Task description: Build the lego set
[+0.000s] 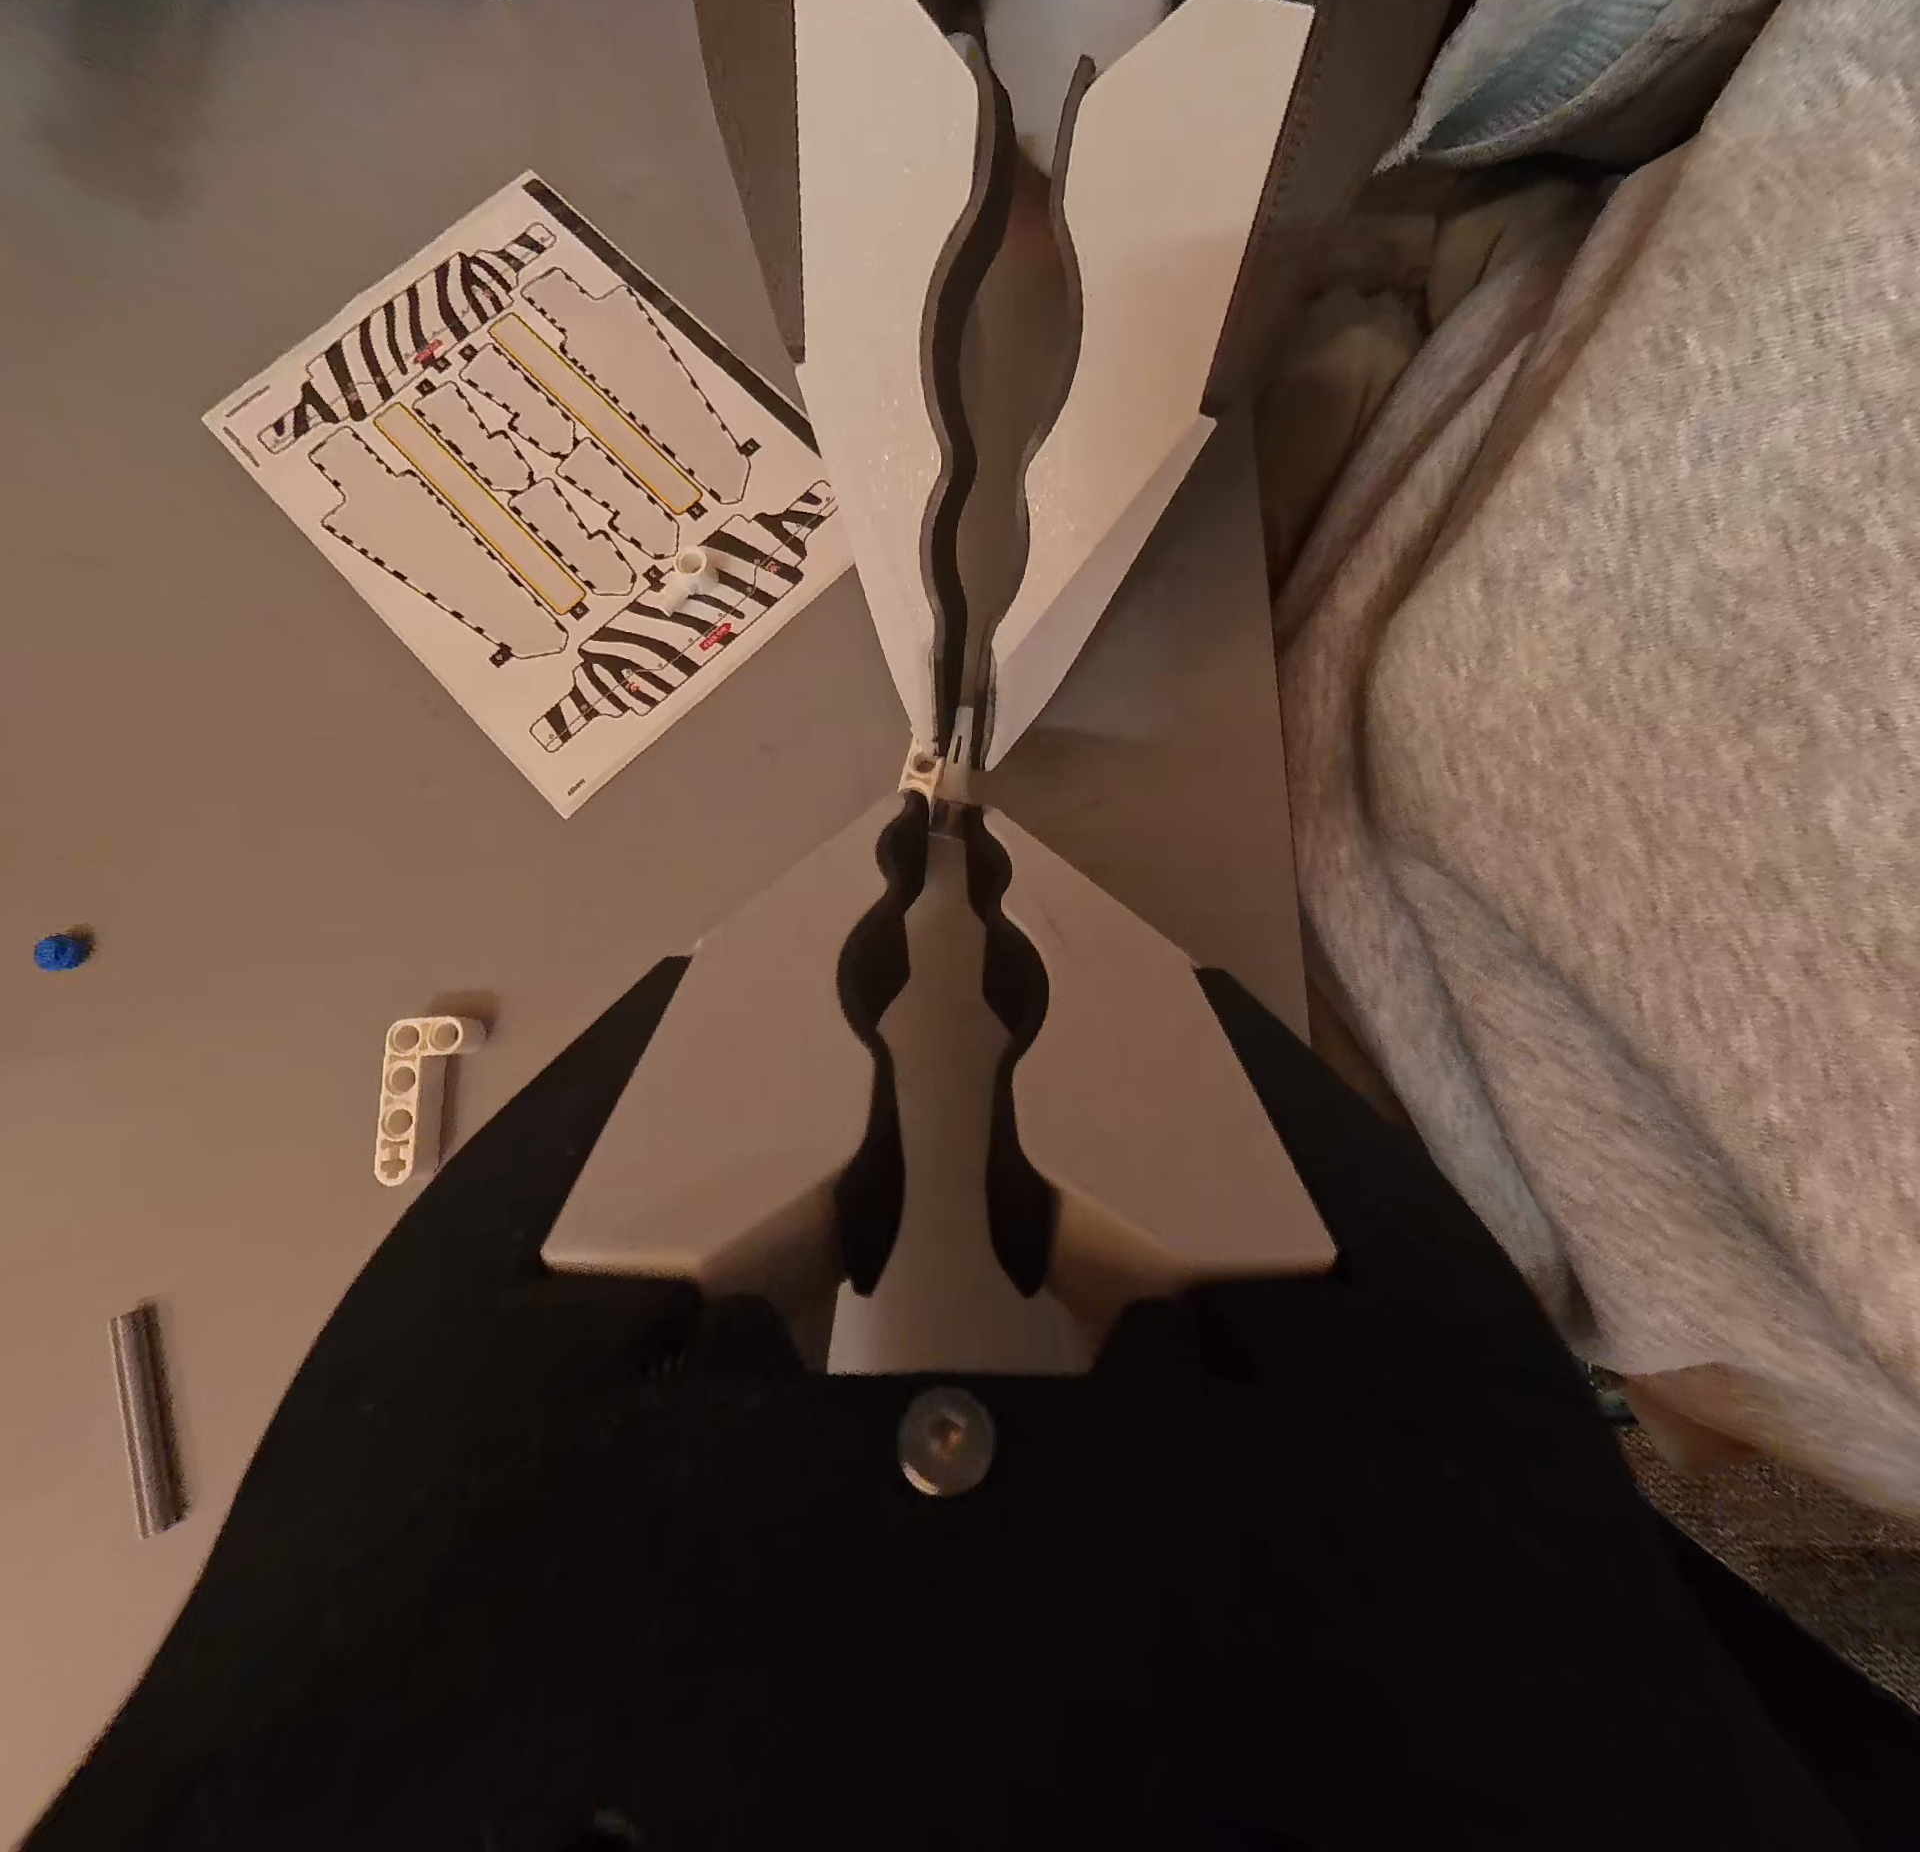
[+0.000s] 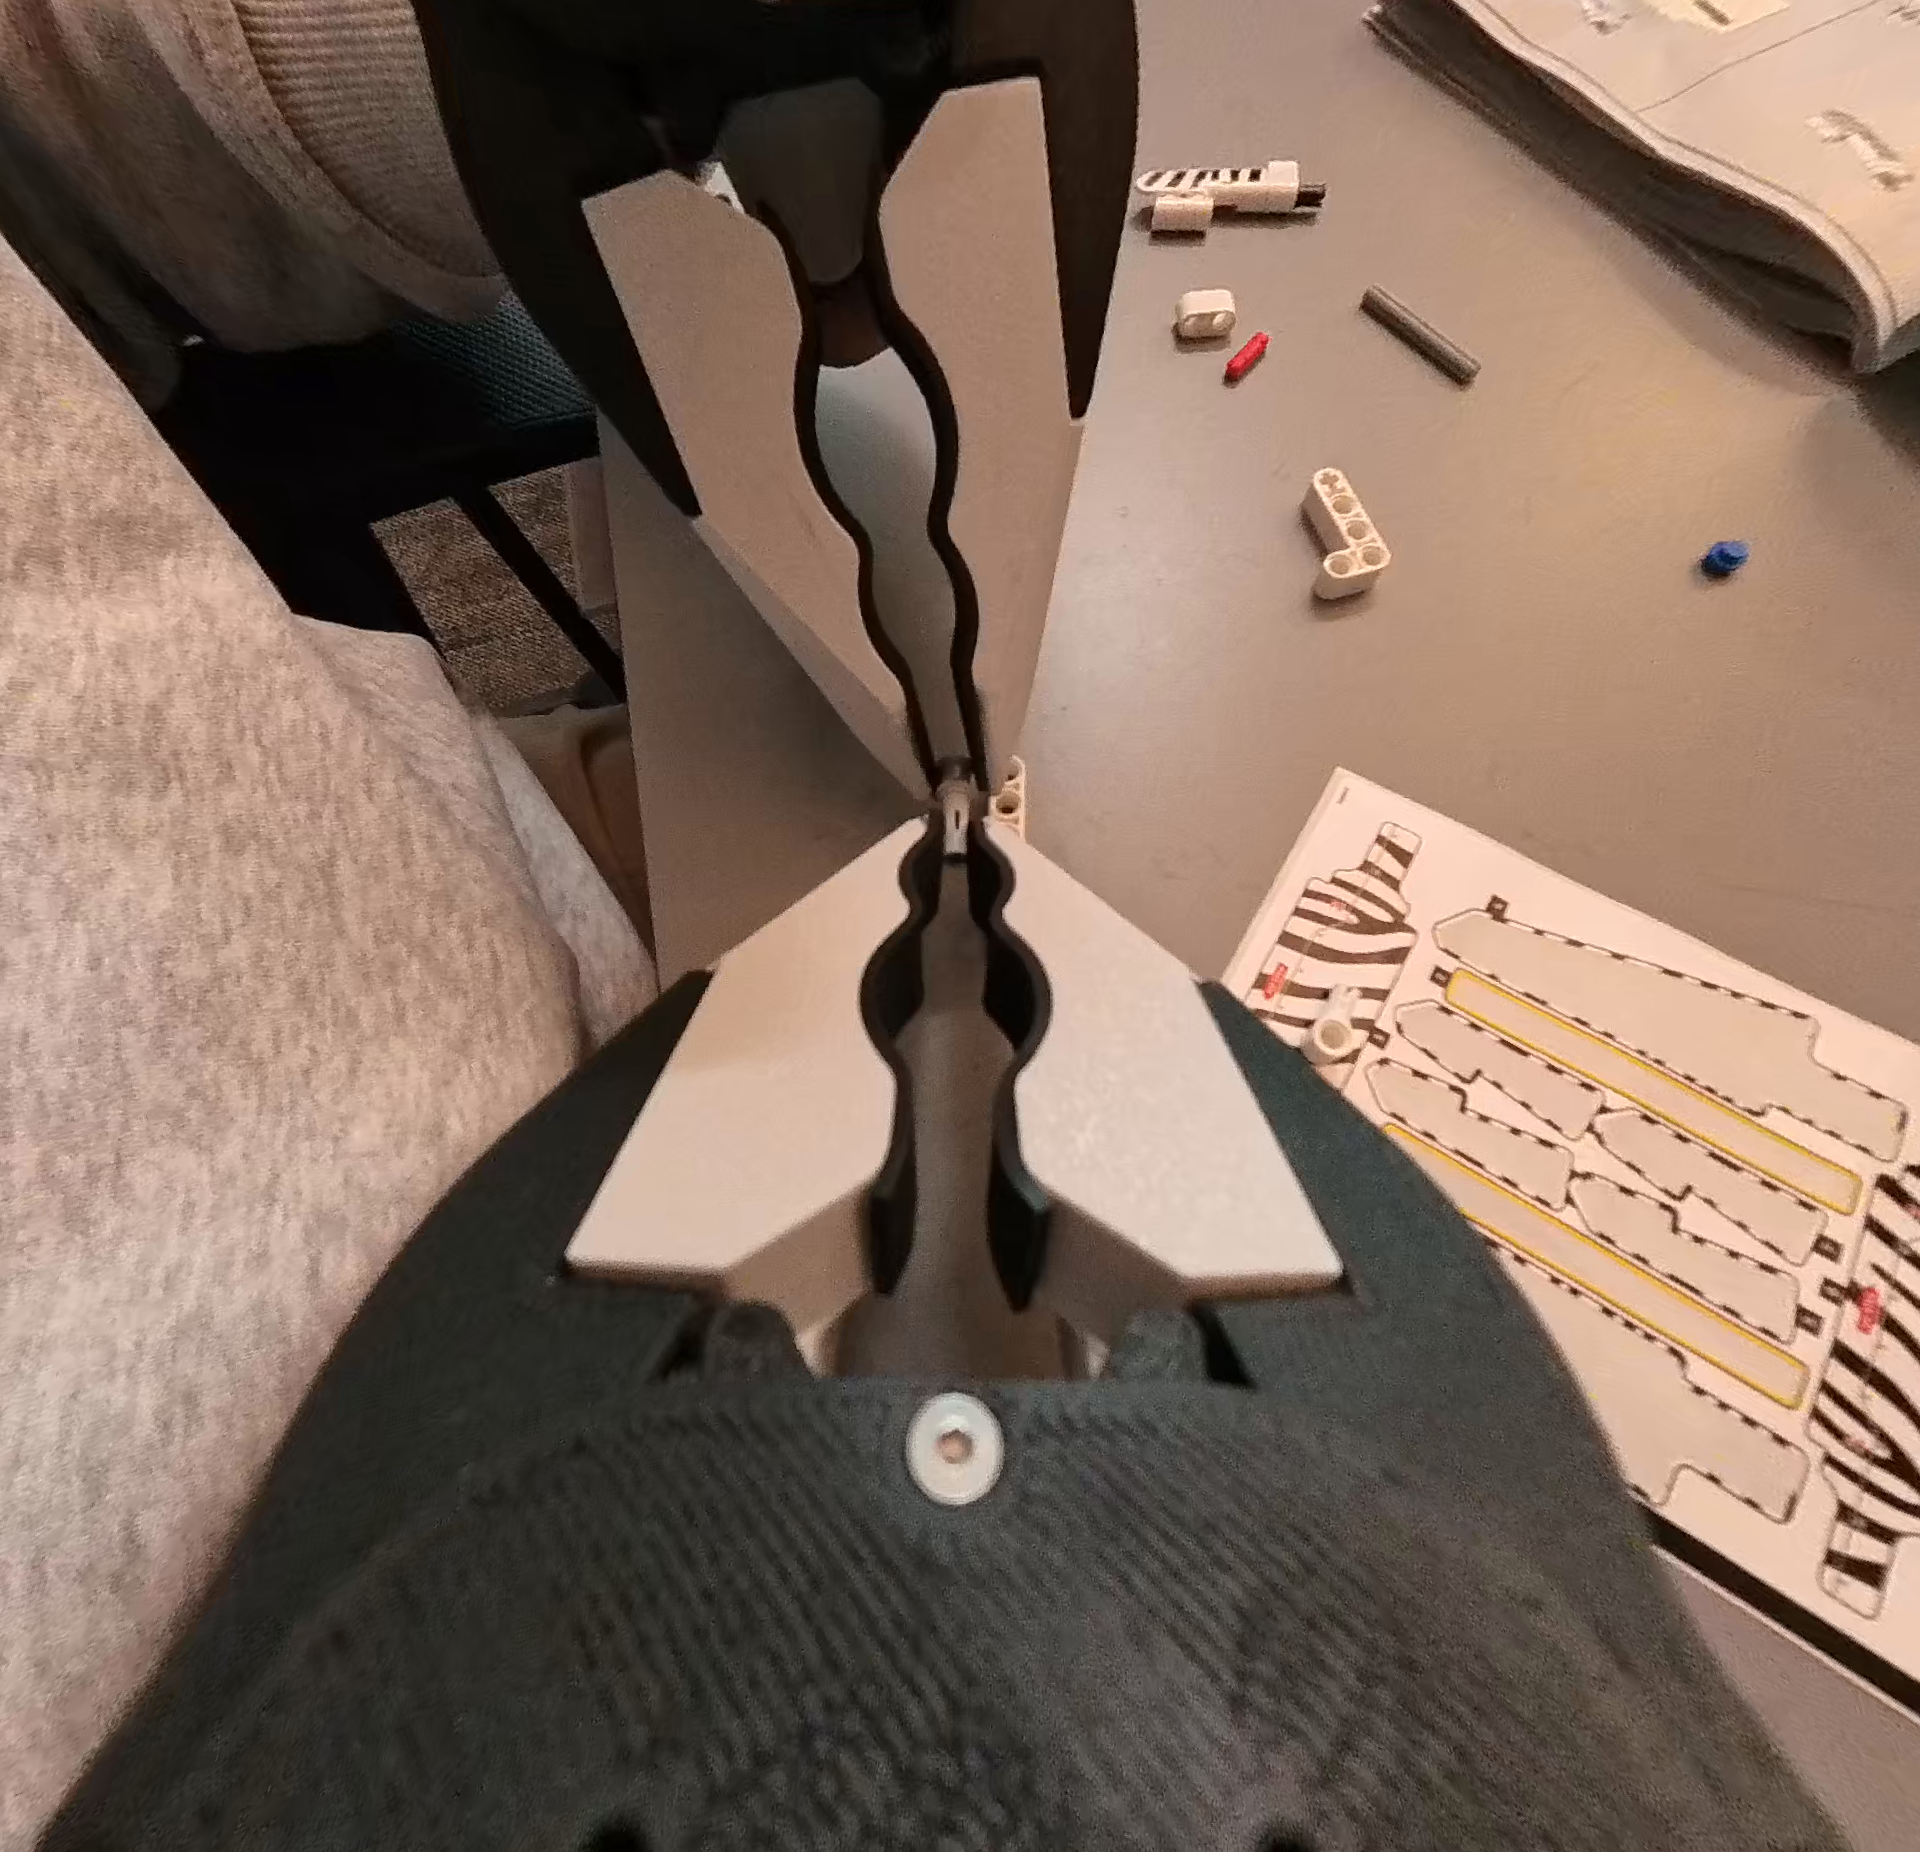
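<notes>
1. Left wrist view: the left tongs are closed tip to tip against the right tongs, above the worktop. Between the tips sits a small white beam with a grey pin at its side; which tongs clamp the beam is hard to tell. Left of the tongs lie the sticker sheet and an L-shaped beam.

2. Right wrist view: the right tongs pinch the grey pin; the white beam peeks out just right of the tips, with the left tongs opposite.

3. Judgement: both parts look tiny, light, rigid and smooth plastic, so likely to slip or twist. Grip the pin on its shaft and the beam on its flat sides, then push straight.
</notes>
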A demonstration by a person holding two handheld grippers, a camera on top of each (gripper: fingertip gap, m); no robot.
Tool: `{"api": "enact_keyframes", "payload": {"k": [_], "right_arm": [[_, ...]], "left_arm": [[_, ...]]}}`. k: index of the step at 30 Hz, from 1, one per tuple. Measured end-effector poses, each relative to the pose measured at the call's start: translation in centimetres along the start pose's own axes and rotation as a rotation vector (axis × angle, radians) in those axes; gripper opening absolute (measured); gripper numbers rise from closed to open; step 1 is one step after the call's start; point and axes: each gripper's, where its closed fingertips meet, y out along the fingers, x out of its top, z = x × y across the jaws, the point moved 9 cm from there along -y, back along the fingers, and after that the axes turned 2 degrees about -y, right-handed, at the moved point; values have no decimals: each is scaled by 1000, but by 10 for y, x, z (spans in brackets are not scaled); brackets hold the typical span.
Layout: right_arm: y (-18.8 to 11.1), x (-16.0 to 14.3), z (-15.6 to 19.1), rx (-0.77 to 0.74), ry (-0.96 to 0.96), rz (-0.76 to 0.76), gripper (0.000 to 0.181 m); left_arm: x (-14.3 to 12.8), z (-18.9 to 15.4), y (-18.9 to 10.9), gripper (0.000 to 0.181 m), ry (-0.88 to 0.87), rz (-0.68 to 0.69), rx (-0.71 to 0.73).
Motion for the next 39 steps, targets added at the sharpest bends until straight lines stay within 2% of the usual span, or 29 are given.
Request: {"api": "enact_keyframes", "payload": {"k": [6,10,15,26,39], "right_arm": [[0,1,0,-31,-21,-23,3],[-3,0,-2,-97,-61,-10,9],[-6,-9,-4,-67,-4,-8,10],[0,-13,-3,-62,6,20,6],[2,-12,-2,-50,-7,31,6]], "left_arm": [[1,4,-3,4,-24,-15,6],[-4,9,-5,4,-25,30,47],[-2,9,-2,4,-28,71,40],[8,14,4,4,-8,185,-70],[19,15,11,4,24,343,-116]]}}
